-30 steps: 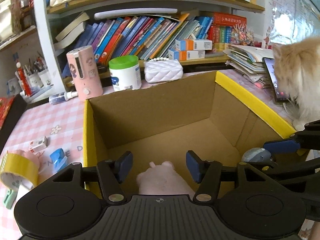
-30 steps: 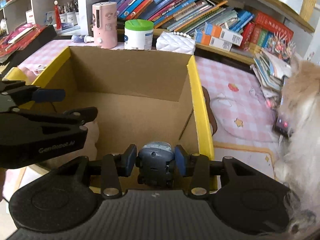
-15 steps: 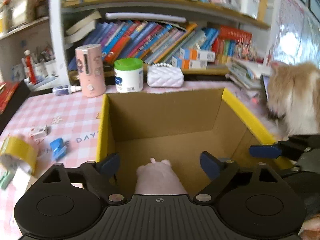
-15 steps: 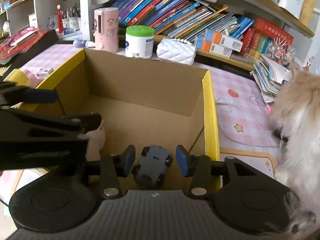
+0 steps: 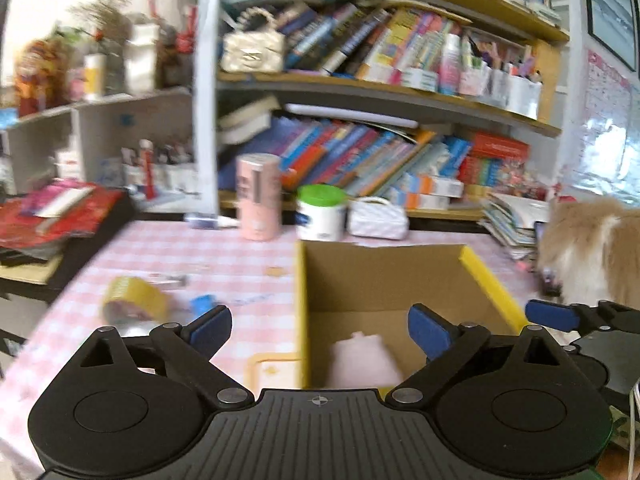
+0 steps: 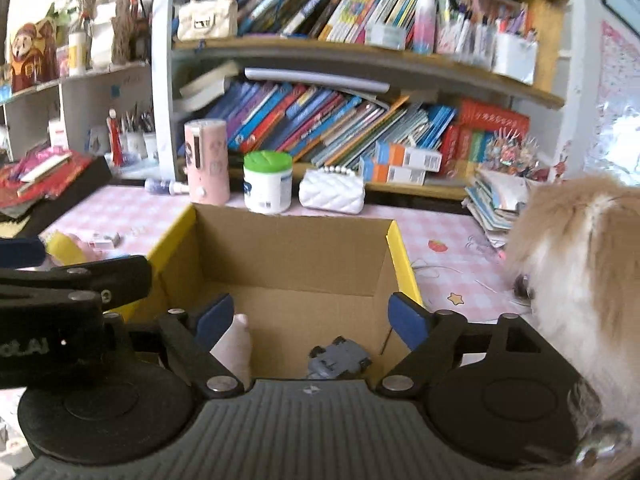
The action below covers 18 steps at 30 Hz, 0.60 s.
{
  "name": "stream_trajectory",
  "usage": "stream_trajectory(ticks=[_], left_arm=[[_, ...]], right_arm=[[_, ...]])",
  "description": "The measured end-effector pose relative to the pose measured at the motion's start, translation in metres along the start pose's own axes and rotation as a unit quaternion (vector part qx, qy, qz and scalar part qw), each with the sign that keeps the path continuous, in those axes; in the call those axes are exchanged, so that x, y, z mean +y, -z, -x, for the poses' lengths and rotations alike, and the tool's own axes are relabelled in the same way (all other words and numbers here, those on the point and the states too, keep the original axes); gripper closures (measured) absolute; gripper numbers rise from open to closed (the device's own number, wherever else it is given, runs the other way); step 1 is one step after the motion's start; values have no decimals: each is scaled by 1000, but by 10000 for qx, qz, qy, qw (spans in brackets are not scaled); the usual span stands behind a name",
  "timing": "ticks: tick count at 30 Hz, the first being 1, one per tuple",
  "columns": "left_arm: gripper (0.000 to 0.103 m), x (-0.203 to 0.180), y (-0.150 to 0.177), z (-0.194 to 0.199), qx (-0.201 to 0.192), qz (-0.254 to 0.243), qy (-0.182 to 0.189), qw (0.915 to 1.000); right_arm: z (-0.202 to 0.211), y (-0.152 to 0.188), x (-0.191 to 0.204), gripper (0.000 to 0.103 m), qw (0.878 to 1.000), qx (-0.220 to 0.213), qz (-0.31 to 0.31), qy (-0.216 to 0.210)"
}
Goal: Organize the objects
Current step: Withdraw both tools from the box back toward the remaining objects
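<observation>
Pink plush (image 6: 236,346) and grey toy car (image 6: 338,362) lie on floor of cardboard box (image 6: 288,248): deposit done. Left gripper (image 5: 320,330) and right gripper (image 6: 310,318): jaws just opened wide, released, nothing between them. Remaining (judged): yellow tape roll (image 5: 134,302) and blue clip (image 5: 201,305) near table's left edge.

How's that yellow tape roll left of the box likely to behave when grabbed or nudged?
The yellow tape roll is round and looks to be lying tilted on the checked tablecloth, so a sideways nudge may make it roll or wobble. It is probably a stiff ring, light for its size. Its smooth outer face may slip; gripping across its rim or through its hole seems safer.
</observation>
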State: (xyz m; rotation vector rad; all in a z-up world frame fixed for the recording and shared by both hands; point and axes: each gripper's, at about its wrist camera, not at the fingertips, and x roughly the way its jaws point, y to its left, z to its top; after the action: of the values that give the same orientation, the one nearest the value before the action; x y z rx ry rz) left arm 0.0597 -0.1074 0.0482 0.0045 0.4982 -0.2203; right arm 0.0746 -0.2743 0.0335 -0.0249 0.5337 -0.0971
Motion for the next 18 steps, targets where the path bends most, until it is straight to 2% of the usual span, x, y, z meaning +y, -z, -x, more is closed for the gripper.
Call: stream_trajectory(ticks=[3, 8, 10, 18], left_arm=[[6, 18, 10, 19, -57, 7, -60, 10000], [6, 57, 21, 38, 144, 190, -91, 9997], [6, 70, 28, 46, 204, 220, -131, 9995], [6, 115, 55, 66, 666, 146, -291, 9972]], right_arm=[[15, 10, 24, 18, 10000, 31, 54, -16], [35, 22, 67, 18, 9997, 146, 152, -153], [43, 27, 85, 14, 9994, 195, 160, -229], [58, 57, 145, 12, 9957, 719, 187, -551]])
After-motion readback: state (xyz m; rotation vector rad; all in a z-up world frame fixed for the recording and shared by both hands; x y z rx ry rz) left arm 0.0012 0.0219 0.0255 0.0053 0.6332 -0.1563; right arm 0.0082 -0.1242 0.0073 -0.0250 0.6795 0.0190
